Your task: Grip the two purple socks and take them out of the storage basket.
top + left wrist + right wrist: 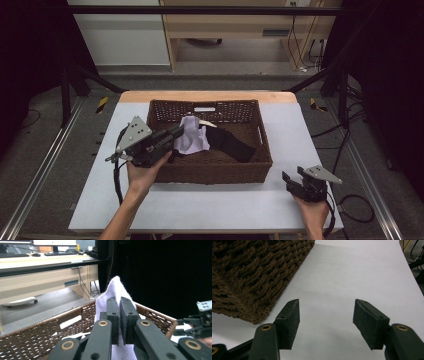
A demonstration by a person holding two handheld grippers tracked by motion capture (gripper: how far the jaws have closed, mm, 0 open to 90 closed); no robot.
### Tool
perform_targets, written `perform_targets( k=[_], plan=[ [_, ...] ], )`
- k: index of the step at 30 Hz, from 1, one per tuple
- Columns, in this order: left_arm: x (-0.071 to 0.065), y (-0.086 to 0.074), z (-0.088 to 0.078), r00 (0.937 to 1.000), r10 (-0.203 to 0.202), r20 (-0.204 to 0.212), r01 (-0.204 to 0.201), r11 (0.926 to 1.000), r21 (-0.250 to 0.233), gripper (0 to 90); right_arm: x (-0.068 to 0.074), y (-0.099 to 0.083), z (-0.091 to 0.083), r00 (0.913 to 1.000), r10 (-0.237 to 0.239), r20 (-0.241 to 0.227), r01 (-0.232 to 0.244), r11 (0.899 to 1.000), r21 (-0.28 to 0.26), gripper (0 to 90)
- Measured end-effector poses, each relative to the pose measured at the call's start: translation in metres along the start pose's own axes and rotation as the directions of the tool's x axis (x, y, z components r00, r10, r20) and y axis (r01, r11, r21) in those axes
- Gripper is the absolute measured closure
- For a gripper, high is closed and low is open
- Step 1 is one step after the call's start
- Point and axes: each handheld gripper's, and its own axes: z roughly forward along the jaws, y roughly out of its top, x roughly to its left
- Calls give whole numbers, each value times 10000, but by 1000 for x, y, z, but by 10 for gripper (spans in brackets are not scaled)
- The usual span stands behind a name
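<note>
Left gripper [119,322] fingers clamp white cloth [192,135] above basket [210,172]; right gripper [325,322] fingers apart, empty, over bench [352,272].

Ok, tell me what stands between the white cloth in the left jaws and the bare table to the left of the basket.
The left gripper is shut on the white cloth, which is inside the basket. The basket's left wall lies between the cloth and the bare table; nothing else visible does.
</note>
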Motion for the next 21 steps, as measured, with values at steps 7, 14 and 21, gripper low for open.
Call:
perform_targets(
  k=[7, 14, 21],
  plan=[
    [-8, -4, -13, 9995, -18, 327, 20, 10000, -53, 858, 0, 0, -2, 10000, 38, 38, -38, 10000, 0, 384],
    [-18, -5, -28, 9975, 128, 689, -122, 9999, -90, 857, 0, -1, -3, 10000, 26, 57, -26, 10000, -6, 384],
    [-28, -14, -37, 9924, 68, 1227, -79, 9999, 87, 857, 0, -1, -3, 10000, 15, 53, -14, 10000, -9, 386]
  ],
)
